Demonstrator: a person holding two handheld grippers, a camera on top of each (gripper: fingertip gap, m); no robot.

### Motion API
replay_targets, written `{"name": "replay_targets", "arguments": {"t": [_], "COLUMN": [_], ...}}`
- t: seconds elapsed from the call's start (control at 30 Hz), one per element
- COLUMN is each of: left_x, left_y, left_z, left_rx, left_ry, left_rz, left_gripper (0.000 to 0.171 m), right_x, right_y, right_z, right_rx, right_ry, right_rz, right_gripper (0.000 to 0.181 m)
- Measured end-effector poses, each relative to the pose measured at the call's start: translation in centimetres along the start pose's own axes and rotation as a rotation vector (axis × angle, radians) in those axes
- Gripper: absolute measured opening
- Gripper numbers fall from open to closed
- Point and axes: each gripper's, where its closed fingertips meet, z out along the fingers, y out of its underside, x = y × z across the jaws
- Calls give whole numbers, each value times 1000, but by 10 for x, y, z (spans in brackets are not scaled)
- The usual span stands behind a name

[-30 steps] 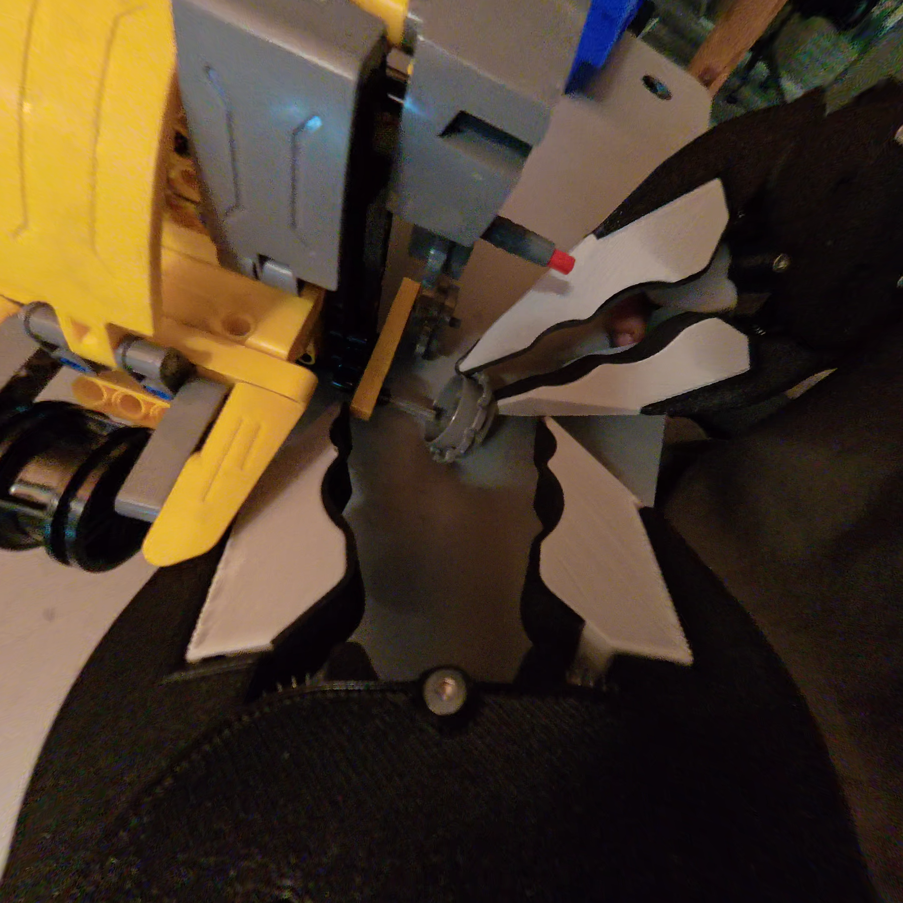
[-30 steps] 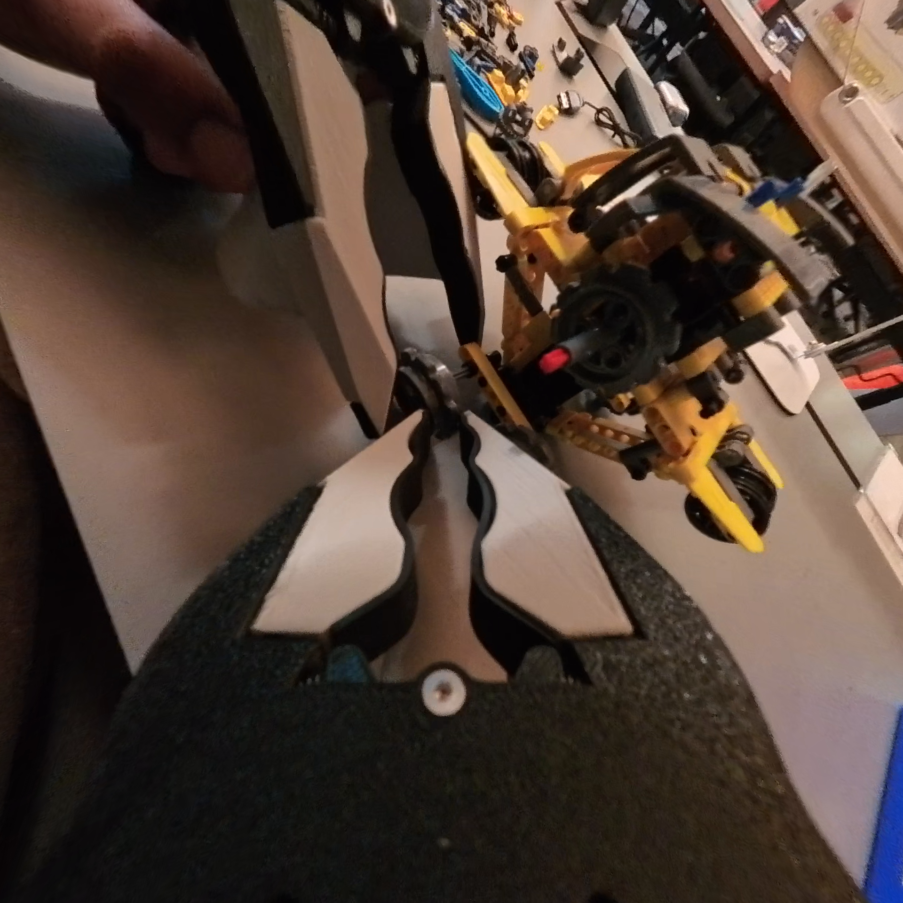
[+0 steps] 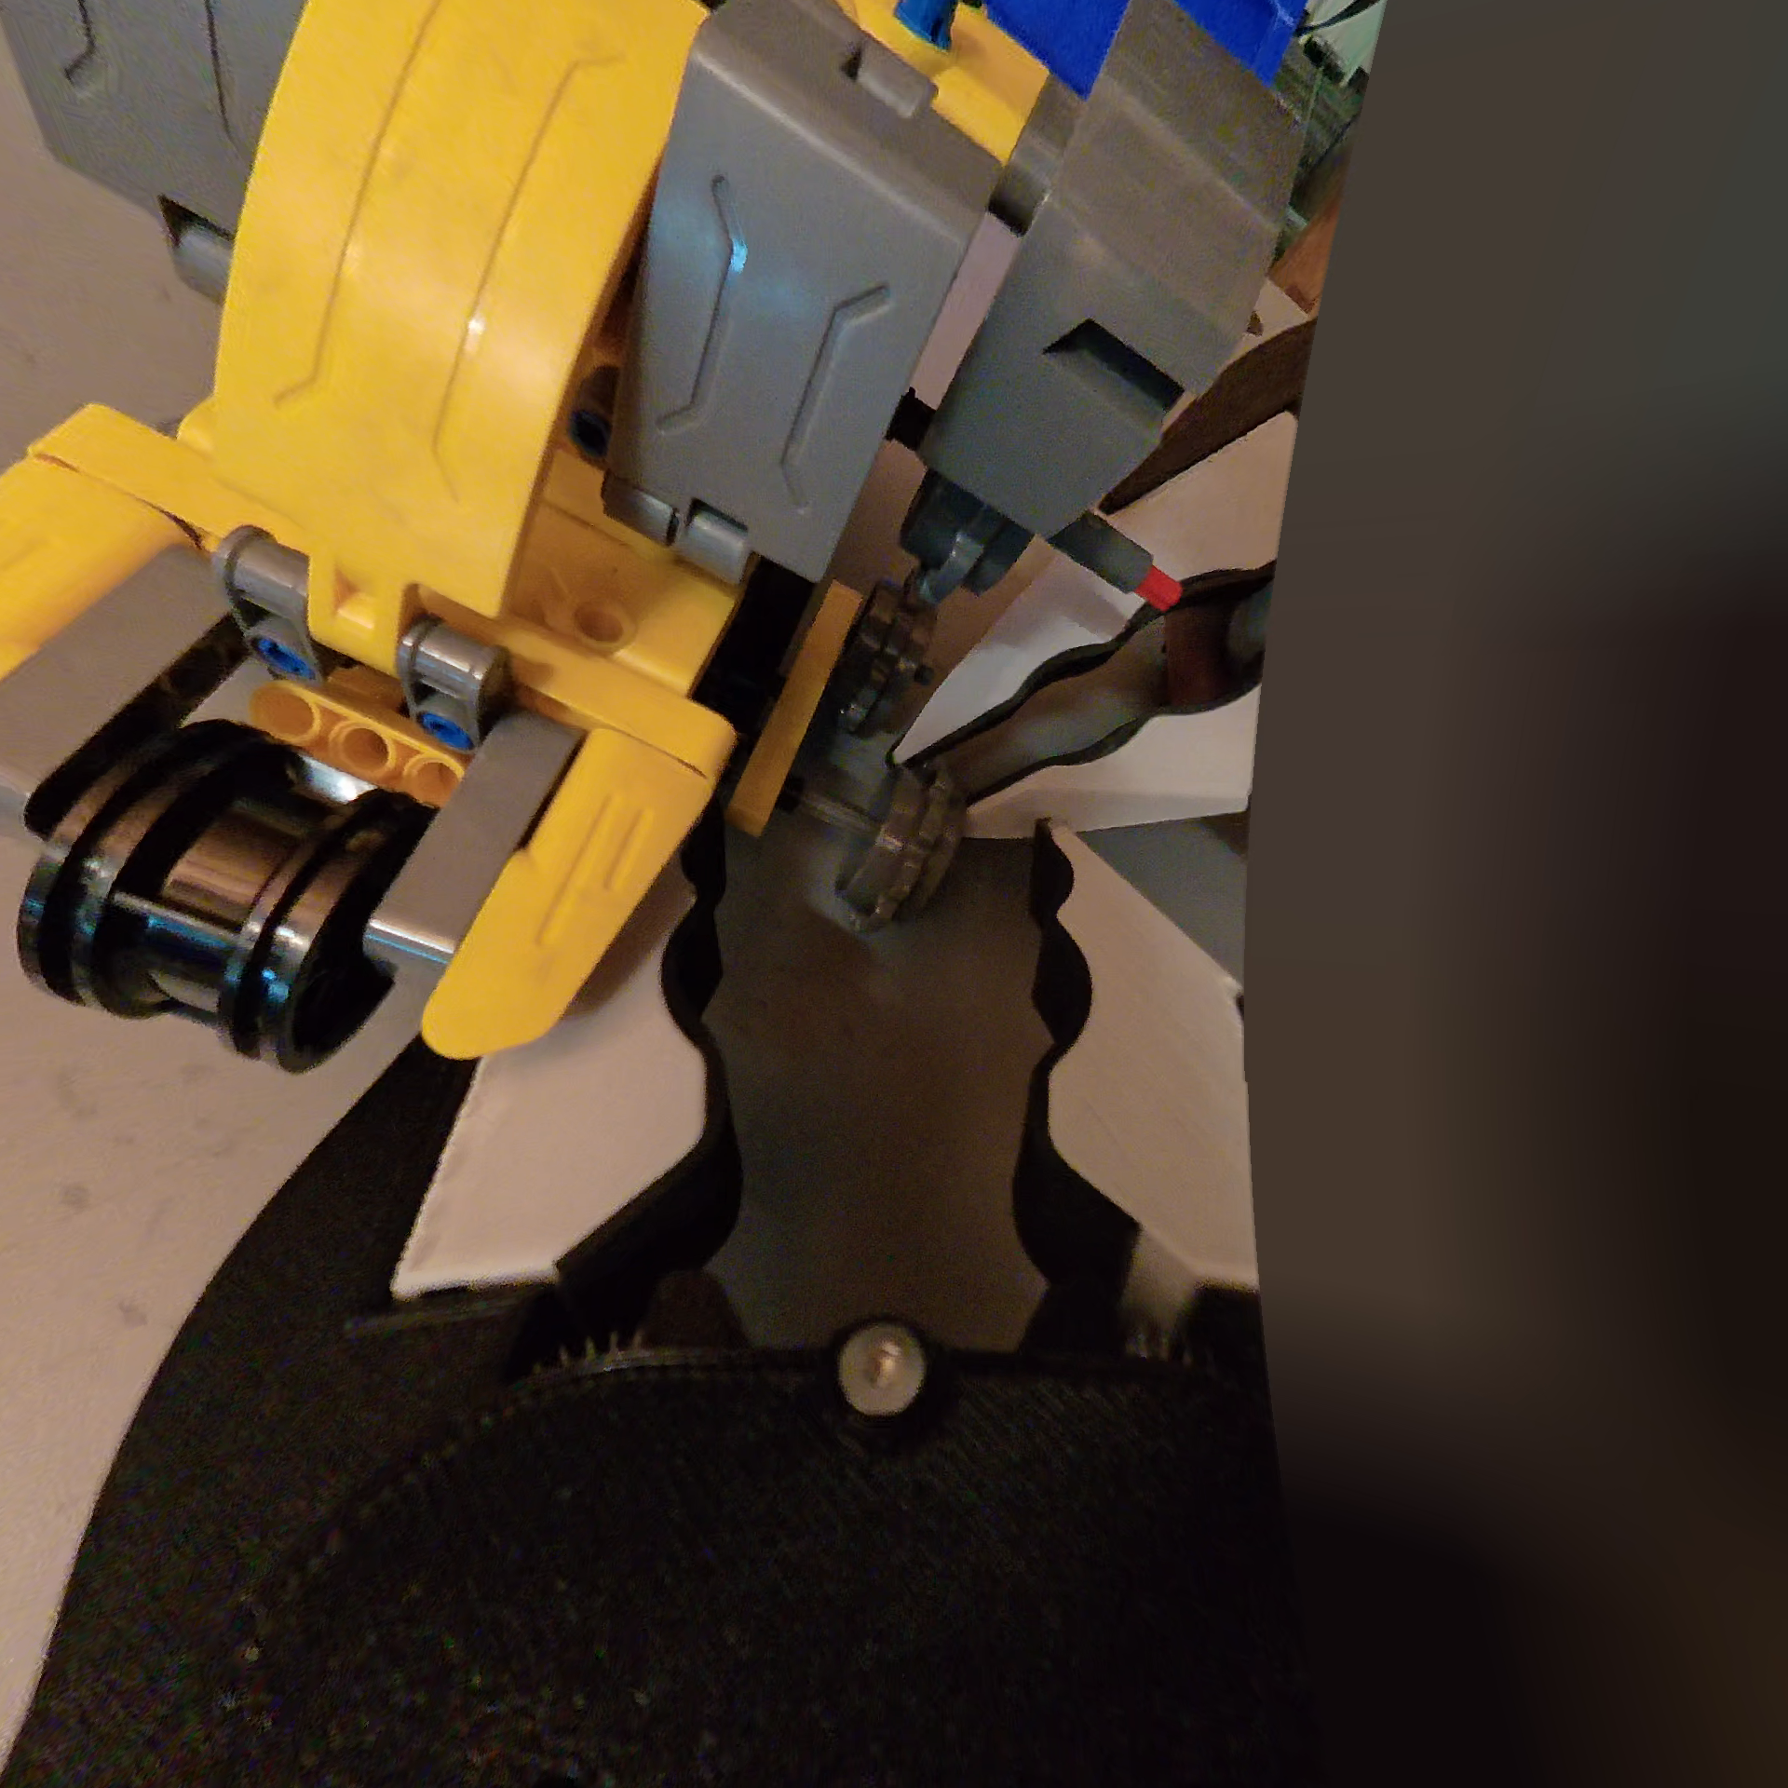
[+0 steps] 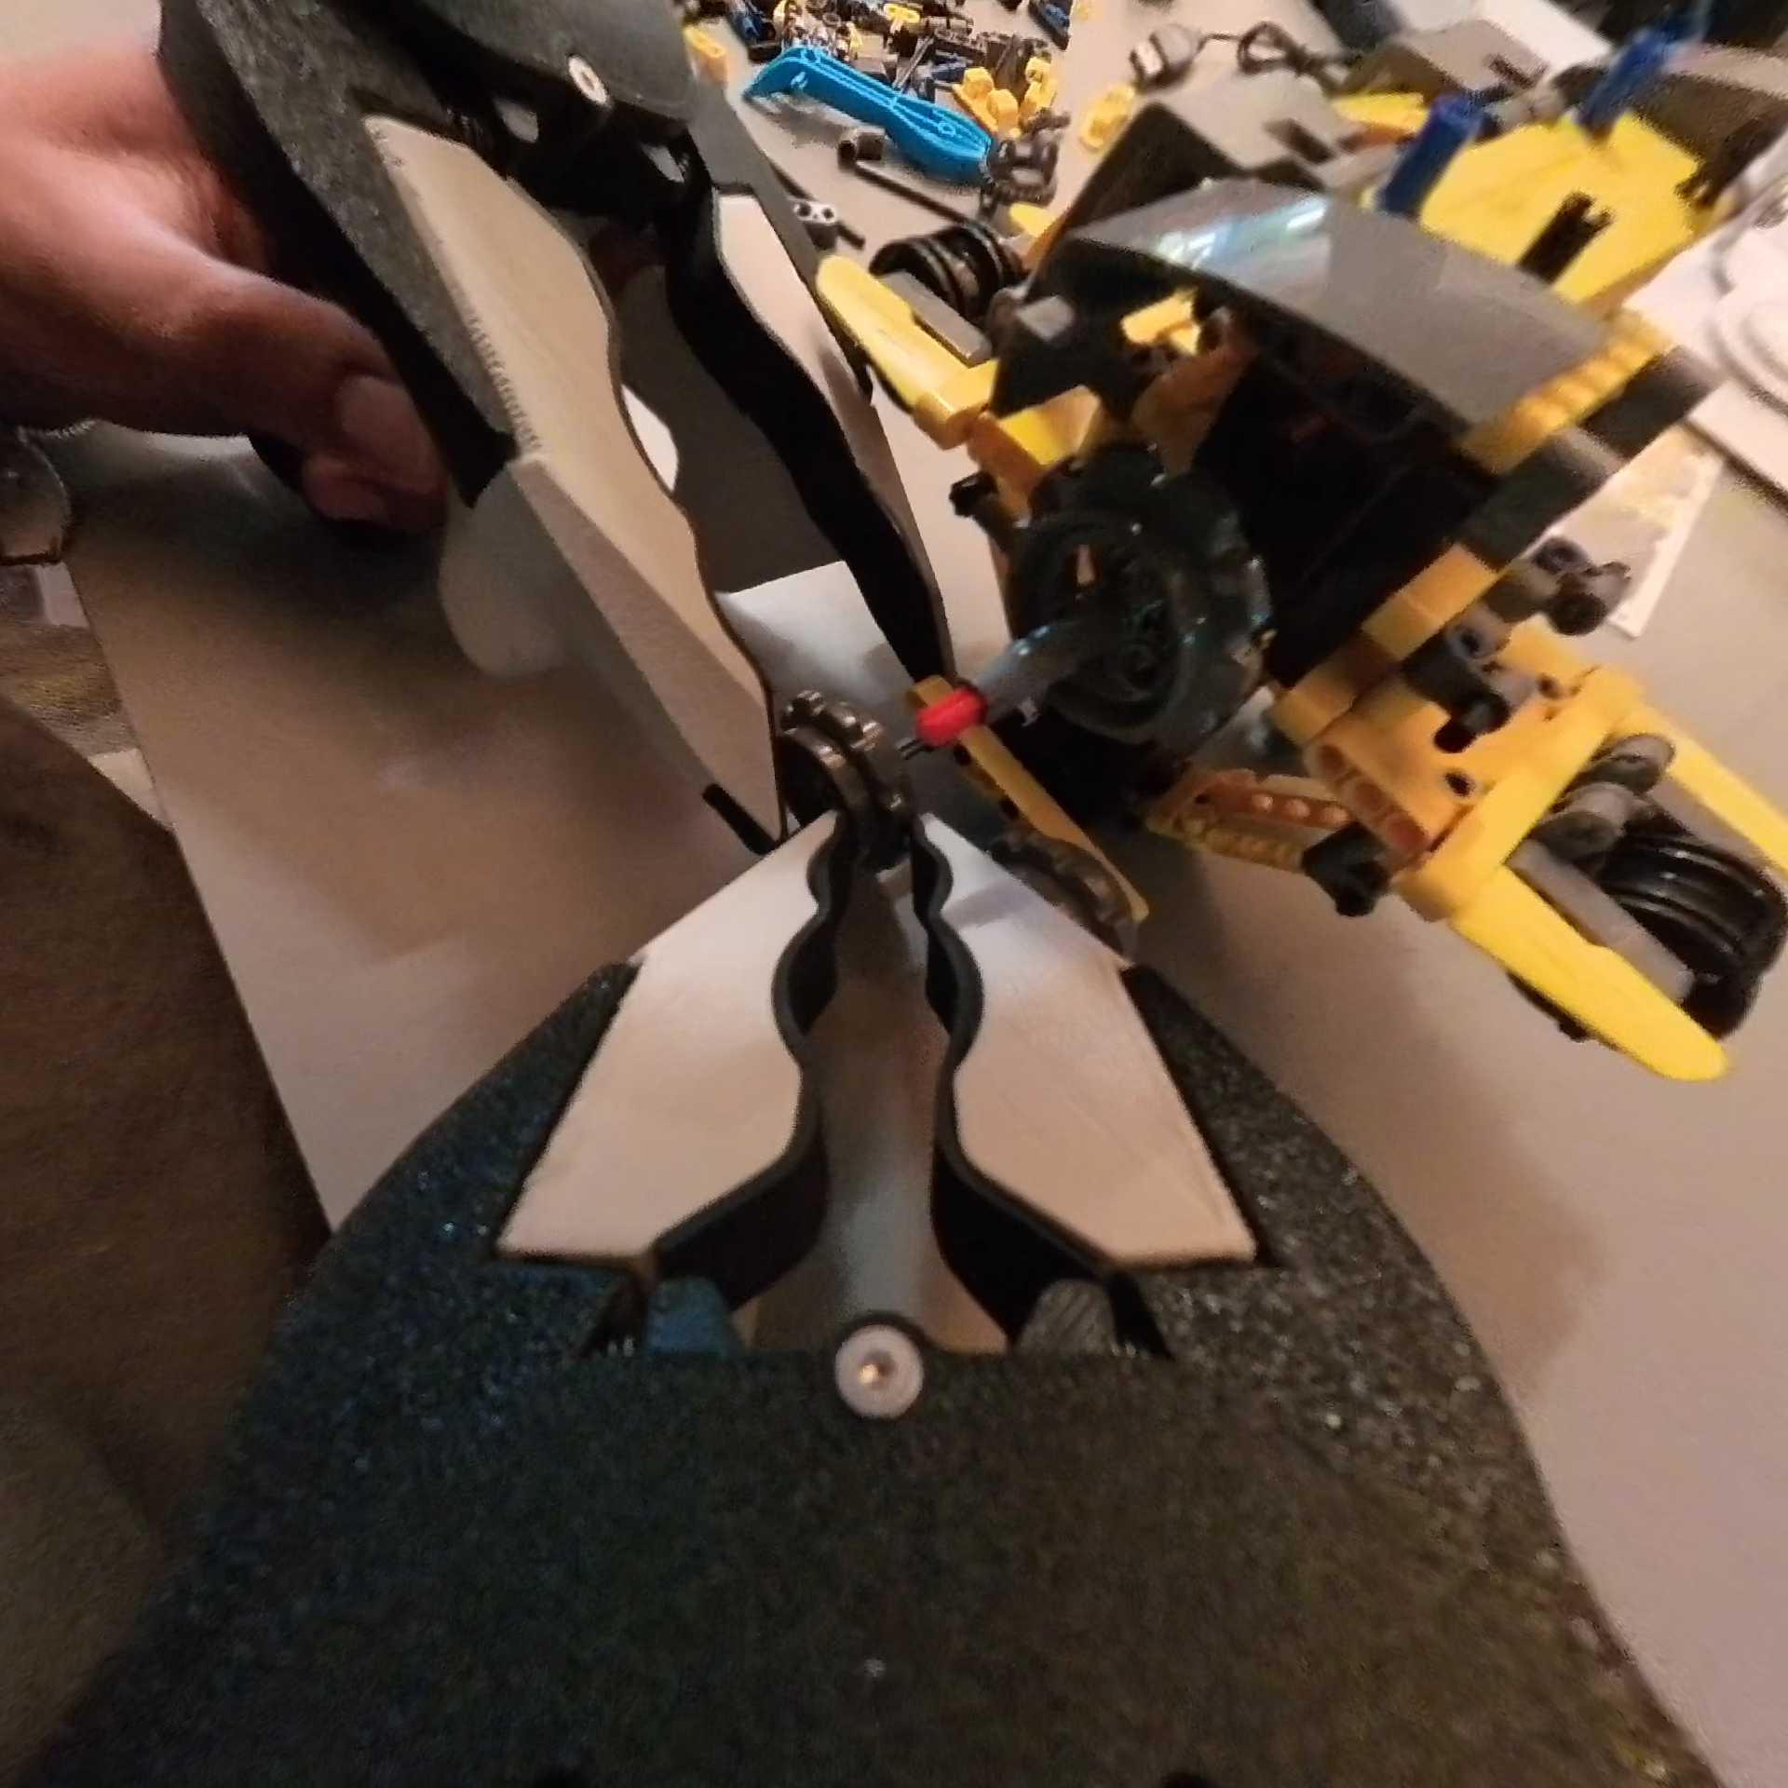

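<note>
Two grippers are seen at one small grey gear (image 4: 844,774) on a thin axle at the lower end of a yellow-and-grey brick-built vehicle (image 3: 503,464) standing on the grey table (image 4: 1355,1258). The right gripper (image 4: 876,851) is nearly closed, pinching the gear's rim. The left gripper (image 3: 876,871) is spread wide, holding nothing, the gear lying between its tips.

Pale grey tabletop (image 4: 1355,1306). Yellow-and-grey brick-built vehicle (image 4: 1355,600) stands on it, right of frame. Blue plastic piece (image 4: 871,106) and scattered small loose parts (image 4: 1006,87) lie along upper edge.
</note>
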Motion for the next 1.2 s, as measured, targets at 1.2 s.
{"name": "replay_targets", "arguments": {"t": [1.2], "left_x": [1], "left_y": [20], "left_z": [-11], "left_rx": [-6], "left_ry": [-215], "left_rz": [22], "left_gripper": [55], "right_x": [-8], "right_y": [12], "right_z": [-16], "right_rx": [-10], "right_ry": [37], "right_rz": [-2], "right_gripper": [29]}}
